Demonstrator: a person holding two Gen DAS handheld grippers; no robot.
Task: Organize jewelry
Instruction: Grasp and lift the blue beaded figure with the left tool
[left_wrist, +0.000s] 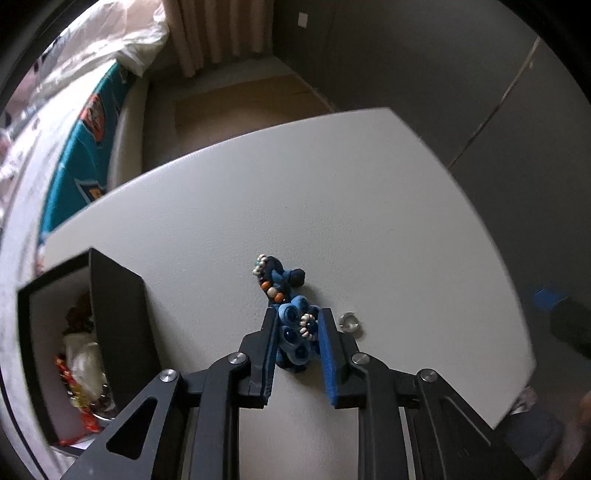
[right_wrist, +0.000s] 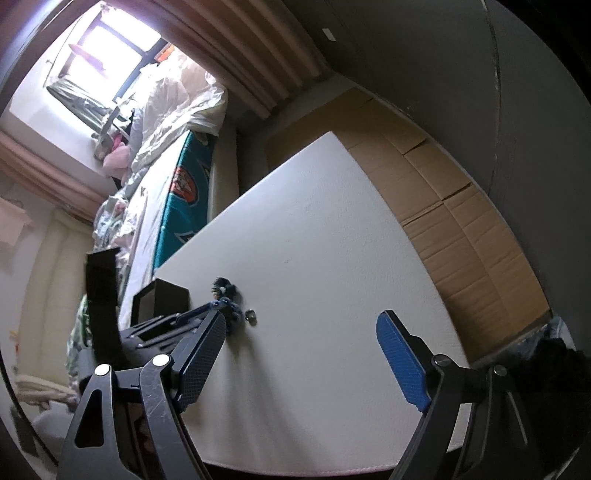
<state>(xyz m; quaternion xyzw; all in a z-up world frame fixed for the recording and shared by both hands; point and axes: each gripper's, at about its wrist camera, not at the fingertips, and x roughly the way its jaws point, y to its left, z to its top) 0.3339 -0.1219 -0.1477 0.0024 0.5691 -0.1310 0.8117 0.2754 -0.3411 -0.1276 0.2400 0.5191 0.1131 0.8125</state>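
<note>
Left gripper (left_wrist: 297, 325) jaws straddle the blue bracelet (left_wrist: 291, 317) on the tabletop (left_wrist: 332, 206), not visibly pinching yet. Next: close, lift, carry left to box (left_wrist: 114, 317). Right gripper (right_wrist: 303, 332) jaws spread, idle.

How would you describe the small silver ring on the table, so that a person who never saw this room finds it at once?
Start at the white table and find the open black box near its left edge. To the right of the box, the left gripper straddles a blue beaded bracelet. The ring lies flat just right of the gripper's right finger: it is the only plain, shiny metal piece, small and colourless.
</note>
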